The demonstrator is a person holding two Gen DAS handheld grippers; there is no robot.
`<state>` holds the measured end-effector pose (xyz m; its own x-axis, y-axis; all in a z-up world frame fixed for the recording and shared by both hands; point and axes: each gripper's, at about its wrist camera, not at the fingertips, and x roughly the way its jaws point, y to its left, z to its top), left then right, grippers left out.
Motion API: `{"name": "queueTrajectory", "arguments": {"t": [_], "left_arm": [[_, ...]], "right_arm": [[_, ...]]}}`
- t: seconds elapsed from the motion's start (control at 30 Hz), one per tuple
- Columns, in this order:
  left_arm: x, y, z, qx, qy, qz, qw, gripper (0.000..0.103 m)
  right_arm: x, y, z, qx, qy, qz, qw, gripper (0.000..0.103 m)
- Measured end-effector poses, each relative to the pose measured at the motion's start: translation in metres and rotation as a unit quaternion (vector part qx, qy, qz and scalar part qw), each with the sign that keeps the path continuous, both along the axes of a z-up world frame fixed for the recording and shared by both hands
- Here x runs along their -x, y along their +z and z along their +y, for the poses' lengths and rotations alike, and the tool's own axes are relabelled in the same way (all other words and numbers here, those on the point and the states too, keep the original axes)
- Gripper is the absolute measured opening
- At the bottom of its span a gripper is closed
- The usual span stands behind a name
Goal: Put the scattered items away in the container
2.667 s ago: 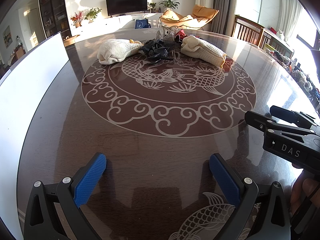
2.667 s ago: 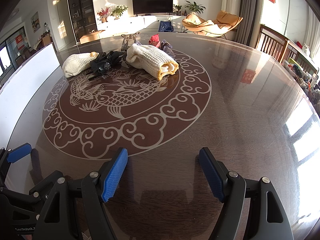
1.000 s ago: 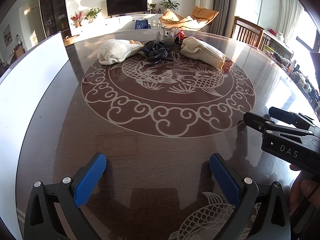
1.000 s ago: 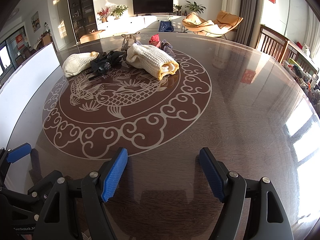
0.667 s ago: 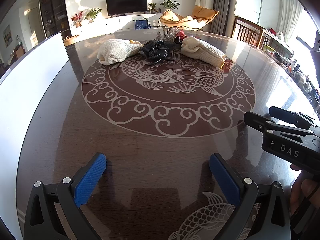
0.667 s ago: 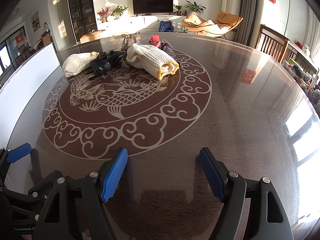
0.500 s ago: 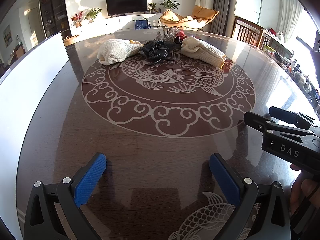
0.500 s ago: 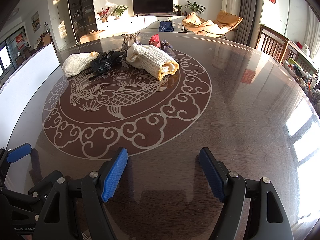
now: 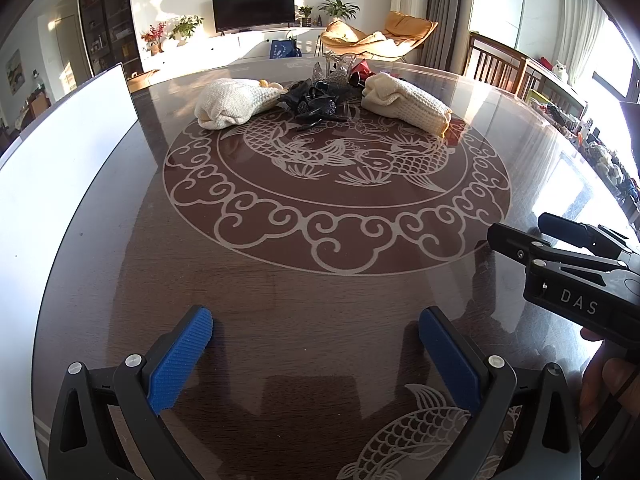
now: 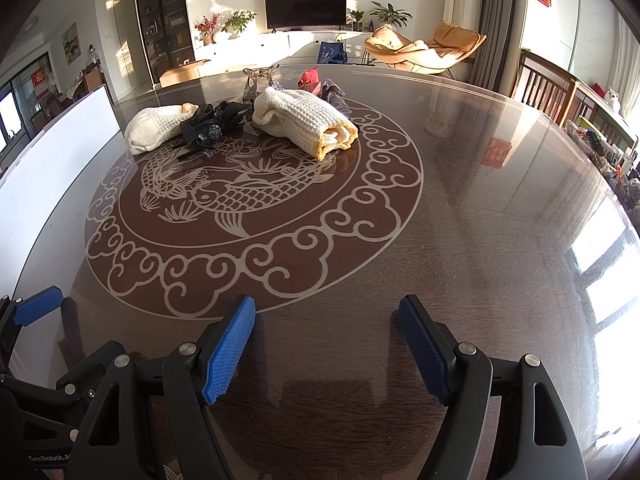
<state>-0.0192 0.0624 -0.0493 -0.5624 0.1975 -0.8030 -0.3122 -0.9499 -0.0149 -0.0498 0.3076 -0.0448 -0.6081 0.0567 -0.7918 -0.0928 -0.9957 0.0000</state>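
left hand-held gripper: wide, empty | right hand-held gripper: wide, empty | red bag: clear in right view only

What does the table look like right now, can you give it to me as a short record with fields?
surface: round dark table with a fish inlay
items: two rolled towels, left towel and right towel, black tangled item between them
behind items: glass ornament, red object
left gripper: open, empty
right gripper: open, empty
container: none clearly visible
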Motion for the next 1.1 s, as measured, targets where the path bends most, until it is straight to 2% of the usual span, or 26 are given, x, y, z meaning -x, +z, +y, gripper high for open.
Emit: {"name": "queueTrajectory", "arguments": {"t": [0.1, 0.23, 0.33, 0.43, 0.6, 0.73, 0.8, 0.87, 0.9, 1.0, 1.1], "left_arm": [[0.000, 0.000, -0.001, -0.006, 0.000, 0.000, 1.0000, 0.103], [-0.001, 0.000, 0.001, -0.004, 0.000, 0.000, 1.0000, 0.103], [-0.001, 0.000, 0.002, -0.001, 0.000, 0.000, 1.0000, 0.103], [0.000, -0.001, 0.003, 0.005, 0.000, 0.000, 1.0000, 0.103], [0.000, 0.000, 0.003, 0.007, 0.000, 0.000, 1.0000, 0.103], [0.000, 0.000, 0.003, 0.007, 0.000, 0.000, 1.0000, 0.103], [0.000, -0.001, 0.003, 0.007, 0.001, 0.000, 1.0000, 0.103], [0.000, -0.001, 0.002, 0.007, 0.000, -0.001, 1.0000, 0.103], [0.000, -0.001, 0.002, 0.007, 0.000, -0.001, 1.0000, 0.103], [0.004, 0.000, 0.003, 0.008, -0.005, -0.007, 0.9999, 0.103], [0.026, 0.000, 0.013, 0.011, -0.036, -0.012, 0.9992, 0.103]], "right_arm": [[0.002, 0.000, 0.000, 0.003, 0.013, -0.003, 1.000, 0.076], [0.030, 0.005, 0.012, 0.004, 0.049, -0.021, 0.999, 0.076], [0.056, 0.023, 0.024, 0.005, 0.057, 0.011, 0.998, 0.076], [0.089, 0.037, 0.023, 0.005, 0.099, 0.030, 0.995, 0.076], [0.149, 0.025, 0.002, -0.047, 0.171, -0.007, 0.984, 0.076], [0.181, 0.002, -0.004, -0.035, 0.201, -0.049, 0.978, 0.075], [0.185, 0.002, -0.004, -0.020, 0.202, -0.032, 0.979, 0.071], [0.184, 0.003, -0.002, -0.004, 0.193, -0.028, 0.981, 0.042], [0.180, 0.003, -0.001, 0.015, 0.194, -0.027, 0.981, 0.038], [0.151, 0.002, -0.004, 0.018, 0.201, -0.020, 0.979, 0.038], [0.101, 0.002, 0.001, 0.027, 0.206, -0.020, 0.978, 0.038]]}}
